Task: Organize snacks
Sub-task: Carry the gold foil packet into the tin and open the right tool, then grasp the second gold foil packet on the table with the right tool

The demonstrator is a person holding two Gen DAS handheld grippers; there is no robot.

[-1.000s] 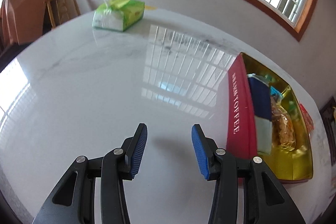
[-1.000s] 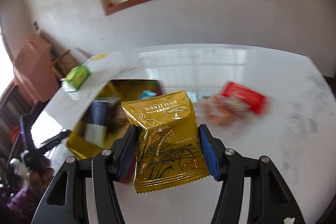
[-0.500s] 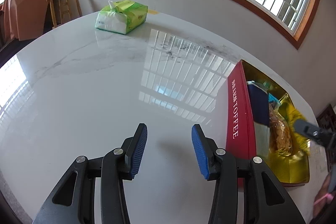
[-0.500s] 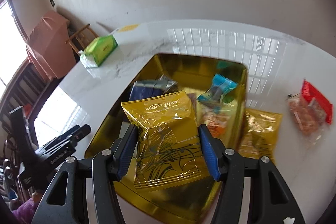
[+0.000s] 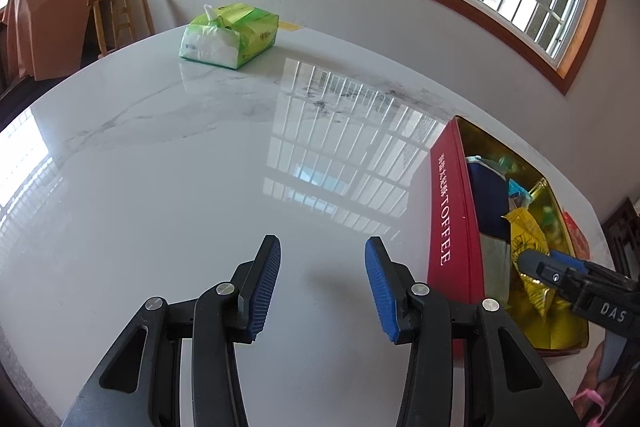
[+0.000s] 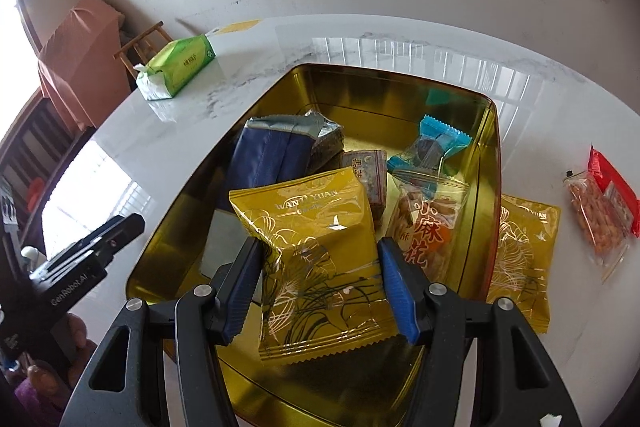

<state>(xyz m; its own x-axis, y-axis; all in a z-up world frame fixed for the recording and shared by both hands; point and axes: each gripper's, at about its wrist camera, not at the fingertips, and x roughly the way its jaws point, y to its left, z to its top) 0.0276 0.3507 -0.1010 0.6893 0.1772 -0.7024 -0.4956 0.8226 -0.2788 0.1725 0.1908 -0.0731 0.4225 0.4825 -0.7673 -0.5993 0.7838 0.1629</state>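
- Snacks sit partly inside the tin [image 6: 490, 131] and partly on the table [image 6: 400, 35] to its right.
- My right gripper [image 6: 320, 283] is clamped on a gold pack [image 6: 316, 239], one blue pad on each side edge, and holds it over the near half of the tin.
- From the left wrist view I see that same pack [image 5: 528, 235] above the tin's gold interior [image 5: 560, 331], with the right gripper [image 5: 536, 263] coming in from the right edge.
- Inside the tin I see a navy pouch [image 6: 268, 159] with a silver top at the left, a small brown pack [image 6: 372, 175] in the middle, a blue-wrapped sweet [image 6: 432, 147] toward the far right, and a clear bag [image 6: 428, 223] with orange characters against the right wall.
- A second gold pack [image 6: 520, 259] lies flat on the table, just beside the tin's right wall.
- Further right, a clear bag with a red header [image 6: 604, 211] lies on the table, apart from the tin.
- My left gripper [image 5: 322, 285] hangs over bare table to the left of the tin's red side [image 5: 448, 211], jaws apart with nothing between them.
- A green tissue pack [image 5: 230, 35] sits at the far edge of the table, well apart from the tin.
- A wooden chair [image 5: 120, 15] stands beyond the table's far-left edge.
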